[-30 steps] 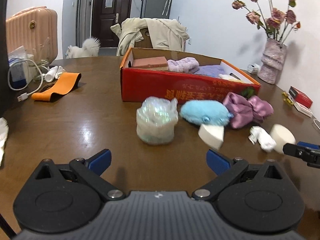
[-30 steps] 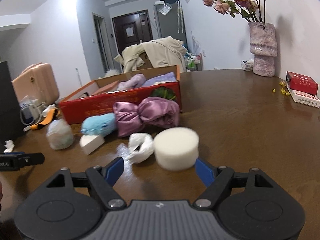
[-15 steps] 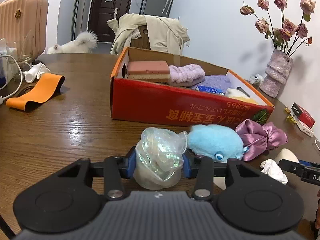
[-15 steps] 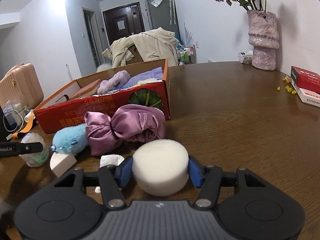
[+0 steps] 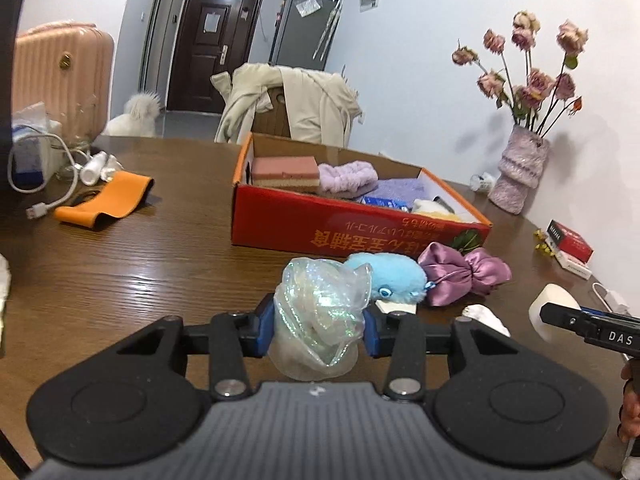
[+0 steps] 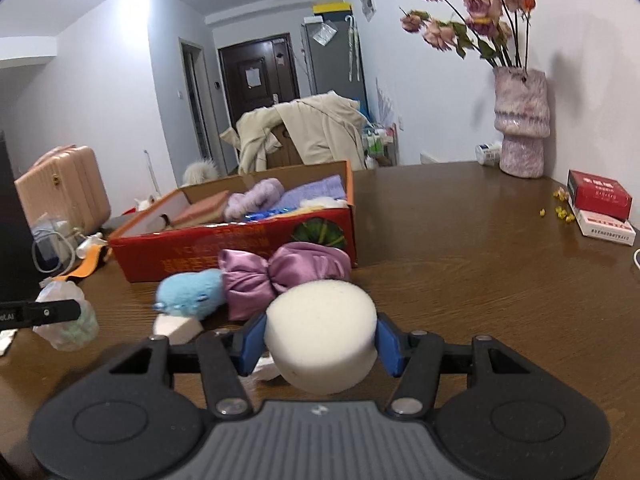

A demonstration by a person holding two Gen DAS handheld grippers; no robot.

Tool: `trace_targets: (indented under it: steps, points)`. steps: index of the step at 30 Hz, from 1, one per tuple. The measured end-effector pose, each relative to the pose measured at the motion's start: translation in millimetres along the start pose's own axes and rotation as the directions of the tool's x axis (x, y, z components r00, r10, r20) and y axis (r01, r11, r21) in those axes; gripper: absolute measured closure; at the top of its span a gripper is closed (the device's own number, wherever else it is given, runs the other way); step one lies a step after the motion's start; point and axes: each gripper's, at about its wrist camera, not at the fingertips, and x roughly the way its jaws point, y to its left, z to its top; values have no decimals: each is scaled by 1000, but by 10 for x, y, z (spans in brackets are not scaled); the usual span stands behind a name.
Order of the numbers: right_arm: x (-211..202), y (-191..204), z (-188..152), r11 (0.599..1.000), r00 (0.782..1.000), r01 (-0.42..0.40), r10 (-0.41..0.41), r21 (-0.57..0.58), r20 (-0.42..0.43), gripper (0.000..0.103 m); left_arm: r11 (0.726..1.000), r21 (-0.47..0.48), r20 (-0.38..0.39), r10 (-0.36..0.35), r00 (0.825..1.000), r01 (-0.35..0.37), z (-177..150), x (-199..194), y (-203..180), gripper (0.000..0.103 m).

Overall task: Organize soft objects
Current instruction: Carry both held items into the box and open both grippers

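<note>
My left gripper (image 5: 318,330) is shut on an iridescent plastic bag (image 5: 320,316) and holds it above the table. My right gripper (image 6: 320,340) is shut on a round white sponge (image 6: 322,336), lifted off the table. A red cardboard box (image 5: 344,228) with a pink sponge, a purple headband and cloths stands behind; it also shows in the right wrist view (image 6: 240,248). In front of it lie a blue plush toy (image 5: 390,278), a purple satin scrunchie (image 5: 464,278), a white wedge sponge (image 6: 178,326) and a white crumpled cloth (image 5: 484,318).
An orange band (image 5: 106,202), a white cable and a charger lie at the table's left. A vase with dried roses (image 5: 518,172) and red boxes (image 5: 570,242) stand at the right. A chair with a beige coat (image 5: 292,104) stands behind the table.
Both grippers closed, the left on the plastic bag and the right on the round sponge, and both have lifted their objects off the table.
</note>
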Motion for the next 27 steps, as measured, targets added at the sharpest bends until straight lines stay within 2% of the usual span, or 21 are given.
trace_targets:
  steps: [3,6,10,13,16,21,24,27]
  points:
    - [-92,107,18,999,1000,-29,29,-16,11,47,1000,8,26,-8,1000,8,48,-126,-8,60]
    - [-120,258,101,996,997,-71,72,-52,23,47,999,24,45,-49,998,48,173,-129,-15,60]
    - [-1,451,303,987,992,-123,126,-104,28,47,996,68,44,-60,997,57,471,68,-32,60]
    - [232,556,541,979,985,-168,171,-114,15,47,994,68,-3,-87,996,87,742,381,17,60]
    - [590,661,814,972,980,-200,200,-122,-11,47,993,82,-45,-76,996,80,1014,781,69,60]
    - [1420,885,1240,960,969,-239,225,-145,-104,47,995,78,-175,-40,984,55,1483,1674,195,60]
    - [2032,1003,1427,964,959,-232,204,-131,-196,47,992,105,-260,-39,965,69,1608,2129,211,58]
    - [2486,1095,1526,970,956,-197,157,-143,-249,46,991,134,-352,46,935,2,1647,2569,267,55]
